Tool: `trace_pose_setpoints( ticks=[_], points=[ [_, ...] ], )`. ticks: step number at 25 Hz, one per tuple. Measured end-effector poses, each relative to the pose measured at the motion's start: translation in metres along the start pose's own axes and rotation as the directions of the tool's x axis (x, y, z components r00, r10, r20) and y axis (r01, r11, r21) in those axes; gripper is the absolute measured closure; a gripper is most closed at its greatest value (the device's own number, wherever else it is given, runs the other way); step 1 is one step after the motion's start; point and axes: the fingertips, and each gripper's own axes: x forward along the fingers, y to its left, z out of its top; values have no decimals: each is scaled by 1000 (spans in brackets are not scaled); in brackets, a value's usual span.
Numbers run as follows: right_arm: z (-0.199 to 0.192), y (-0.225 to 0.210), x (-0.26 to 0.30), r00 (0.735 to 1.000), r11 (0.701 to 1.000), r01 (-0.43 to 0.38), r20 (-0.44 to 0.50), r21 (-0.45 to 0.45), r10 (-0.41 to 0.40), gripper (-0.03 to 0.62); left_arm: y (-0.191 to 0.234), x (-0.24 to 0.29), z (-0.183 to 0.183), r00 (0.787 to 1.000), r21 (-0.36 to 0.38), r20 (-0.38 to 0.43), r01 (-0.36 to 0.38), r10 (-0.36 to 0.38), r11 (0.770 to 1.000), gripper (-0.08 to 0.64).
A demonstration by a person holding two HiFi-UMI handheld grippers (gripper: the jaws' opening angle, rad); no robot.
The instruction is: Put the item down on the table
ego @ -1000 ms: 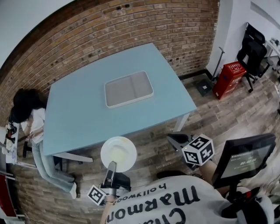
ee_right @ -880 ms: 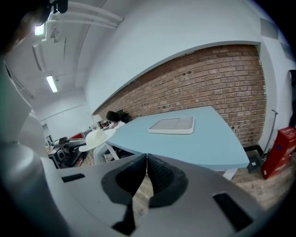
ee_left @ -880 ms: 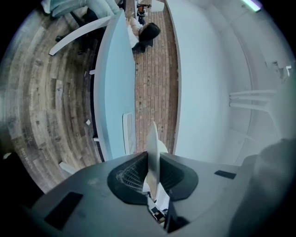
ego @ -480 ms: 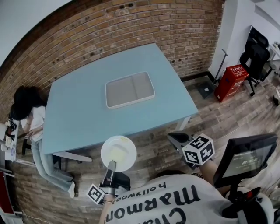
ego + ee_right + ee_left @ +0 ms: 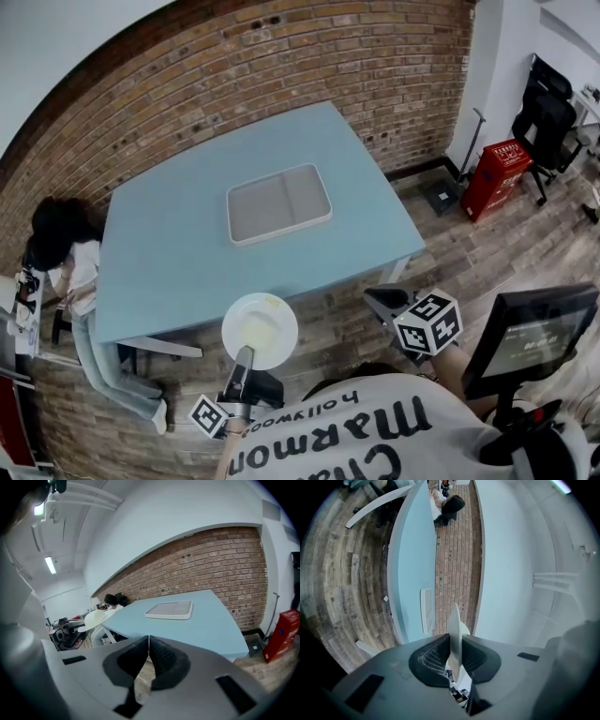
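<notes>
- Head view, far left: a person [image 5: 58, 246] with dark hair sits low by the brick wall [image 5: 281, 66], beside the left end of the light blue table [image 5: 169, 253].
- Near the middle of the table a shallow white tray [image 5: 278, 202] with a grey inside lies flat.
- At the table's near edge, the round white plate [image 5: 260, 330] is held level in the air above the wooden floor [image 5: 328, 323]. Its far rim meets the table's edge in this view, but it does not rest on the table.
- The left gripper [image 5: 246, 356] grips the plate's near rim from the person's side, with its marker cube [image 5: 208, 415] low in the frame.
- Left gripper view: the jaws are clamped on the plate [image 5: 454, 630], which shows edge-on as a thin upright sliver between the two dark ribbed pads [image 5: 432, 657]. The table and tray show beyond it.
- Right of the plate and well apart from it, the right gripper [image 5: 386, 300] hangs over the floor near the table's right-hand leg, with its own cube just behind it.
- Right gripper view: the jaws [image 5: 148, 644] are closed pad to pad with nothing between them. Beyond them lie the table and tray, and the plate floats at the far left, off the table's corner.
- Far right of the head view: a dark monitor [image 5: 530, 337] beside the person, a red box [image 5: 500, 167] by the white wall, and a black office chair [image 5: 551, 112] behind it.
</notes>
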Motion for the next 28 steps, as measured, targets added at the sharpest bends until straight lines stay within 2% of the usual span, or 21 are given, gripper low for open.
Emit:
trace_pose_setpoints(
  ticks=[6,12,28],
  points=[
    [2,-1,16,1000,1000,-6,-7,2,6,581,7,6,13,1000,-10,8,-10,10,1000,522],
    [2,-6,23,1000,999,14,-16,28,-14,580,7,14,17,1000,-16,-19,-25,24,1000,522],
    [48,-29,91,996,992,85,3,94,-85,581,9,108,84,991,-28,-136,-17,13,999,522]
  ],
)
